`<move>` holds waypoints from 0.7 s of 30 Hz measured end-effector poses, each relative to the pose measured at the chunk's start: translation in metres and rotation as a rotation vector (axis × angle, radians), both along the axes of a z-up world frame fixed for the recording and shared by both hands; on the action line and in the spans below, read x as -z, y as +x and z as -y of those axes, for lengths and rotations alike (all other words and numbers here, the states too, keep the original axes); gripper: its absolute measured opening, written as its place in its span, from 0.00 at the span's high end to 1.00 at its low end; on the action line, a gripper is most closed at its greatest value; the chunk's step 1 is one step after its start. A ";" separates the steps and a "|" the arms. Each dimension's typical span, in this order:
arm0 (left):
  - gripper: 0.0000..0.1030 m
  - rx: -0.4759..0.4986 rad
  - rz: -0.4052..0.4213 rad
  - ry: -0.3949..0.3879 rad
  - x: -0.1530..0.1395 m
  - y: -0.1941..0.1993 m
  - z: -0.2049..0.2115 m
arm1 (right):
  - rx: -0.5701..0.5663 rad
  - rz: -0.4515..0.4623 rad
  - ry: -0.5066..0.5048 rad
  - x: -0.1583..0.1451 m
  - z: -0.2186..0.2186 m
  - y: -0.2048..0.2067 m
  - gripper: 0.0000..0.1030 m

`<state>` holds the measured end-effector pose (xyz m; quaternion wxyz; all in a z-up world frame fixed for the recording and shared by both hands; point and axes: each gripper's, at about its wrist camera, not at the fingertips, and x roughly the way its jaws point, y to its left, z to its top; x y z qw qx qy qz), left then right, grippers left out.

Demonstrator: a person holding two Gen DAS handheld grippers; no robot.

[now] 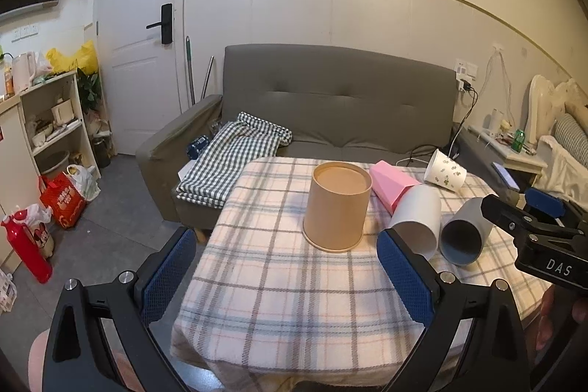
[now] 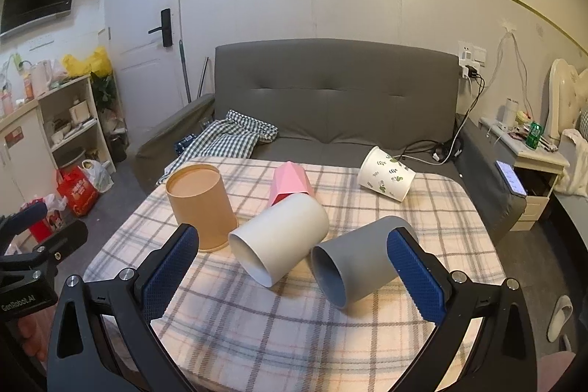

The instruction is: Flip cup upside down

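A tan cup [image 1: 336, 206] [image 2: 202, 204] stands upside down on the plaid tablecloth [image 1: 286, 285] [image 2: 294, 326]. A white cup [image 1: 417, 217] [image 2: 281, 237], a grey cup [image 1: 463, 232] [image 2: 358, 259], a pink faceted cup [image 1: 391, 184] [image 2: 288, 182] and a leaf-print paper cup [image 1: 444, 172] [image 2: 386, 172] lie on their sides. My left gripper [image 1: 286, 272] is open and empty, in front of the tan cup. My right gripper [image 2: 294, 272] is open and empty, its blue pads either side of the white and grey cups, short of them.
A grey sofa [image 1: 330, 105] with a checked cloth [image 1: 228, 157] stands behind the table. A shelf unit [image 1: 55, 123] and bags are on the floor to the left. A bedside table [image 2: 536, 160] with a green can is on the right.
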<state>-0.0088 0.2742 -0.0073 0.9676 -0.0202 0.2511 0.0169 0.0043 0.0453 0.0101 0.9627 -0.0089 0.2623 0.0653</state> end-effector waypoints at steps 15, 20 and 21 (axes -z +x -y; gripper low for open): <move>0.01 0.011 -0.007 0.000 0.001 0.000 0.000 | 0.002 -0.010 -0.008 0.000 -0.004 0.000 0.00; 0.01 0.010 -0.004 0.002 0.001 -0.001 -0.001 | -0.002 -0.012 -0.017 0.000 -0.006 -0.001 0.00; 0.01 0.010 -0.003 0.005 0.001 -0.001 -0.001 | -0.005 -0.012 -0.019 0.000 -0.007 -0.002 0.00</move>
